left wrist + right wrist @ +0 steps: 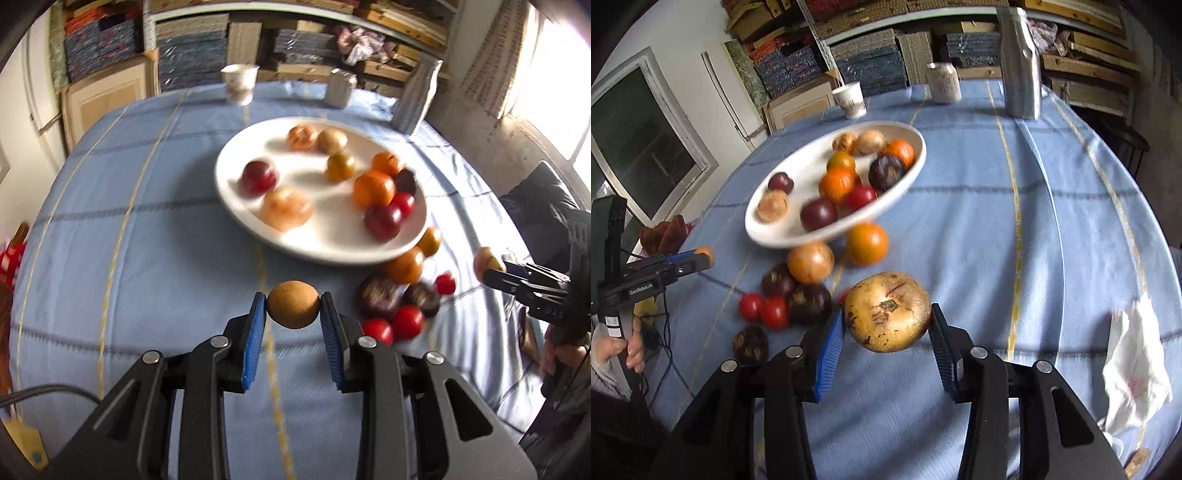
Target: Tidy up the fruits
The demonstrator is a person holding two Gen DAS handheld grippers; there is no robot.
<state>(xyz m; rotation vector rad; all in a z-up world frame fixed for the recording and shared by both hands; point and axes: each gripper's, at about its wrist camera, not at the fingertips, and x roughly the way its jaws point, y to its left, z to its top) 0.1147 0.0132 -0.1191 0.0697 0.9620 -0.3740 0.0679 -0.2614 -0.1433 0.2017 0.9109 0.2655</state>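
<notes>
A small brown fruit (pixel 293 303) is clamped in the left gripper (pixel 293 308), and a larger yellowish fruit (pixel 887 311) is pinched in the right gripper (pixel 888 321), both above the tablecloth (pixel 979 229) short of the white plate (pixel 236 192). The round fruits could slip from the pads; 2 simultaneous drop-offs might knock plated fruit over the rim.

A paper cup (pixel 849 99), a can (pixel 943 82) and perhaps a foil pouch (pixel 1021 61) stand on the blue tablecloth (pixel 979 221).

Open blue table (pixel 129 258) left of the white plate (pixel 236 206). Loose fruit cluster (pixel 798 295) crowding the plate's near rim. Cup (pixel 849 99), can (pixel 943 86), silver bottle (pixel 1021 66) lining the far edge.
</notes>
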